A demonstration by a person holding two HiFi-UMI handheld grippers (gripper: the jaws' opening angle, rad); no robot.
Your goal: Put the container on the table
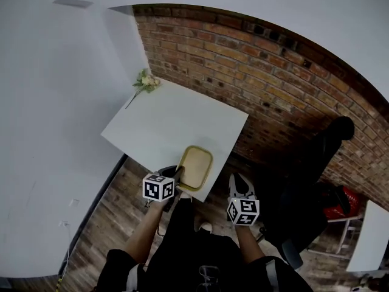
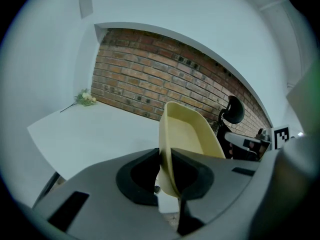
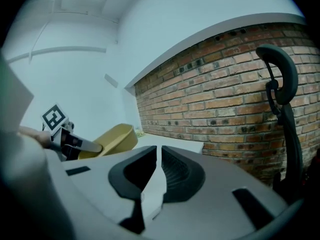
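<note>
Head view showed a red-brown brick wall [image 1: 273,84] behind a white square table [image 1: 164,126], with a black office chair [image 1: 316,163] parked at the right, well apart from the work.

A pale yellow, shallow, round-cornered plastic container [image 1: 196,166] was recorded at the table's near edge, its far end over the tabletop and its near end at the rim. Whether its base was already resting on the surface could not be determined from any view.

The left gripper [image 1: 176,178] was found clamped on the container's near rim. In the left gripper view the rim wall was seen pinched between the two dark jaw pads, with the container's body projecting away from the jaws towards the table and the wall. The rim grip was judged to have been chosen so that the container's open side was kept facing up and it could be lowered flat.

The right gripper [image 3: 159,171] was noted just beside the table's near corner, to the right of the container and clear of it. Its jaws were drawn together to a narrow slit, with nothing between them. It was judged idle, the placement being a one-handed job.

A small sprig of pale flowers [image 1: 146,82] was observed on the far corner, well apart from the container.
</note>
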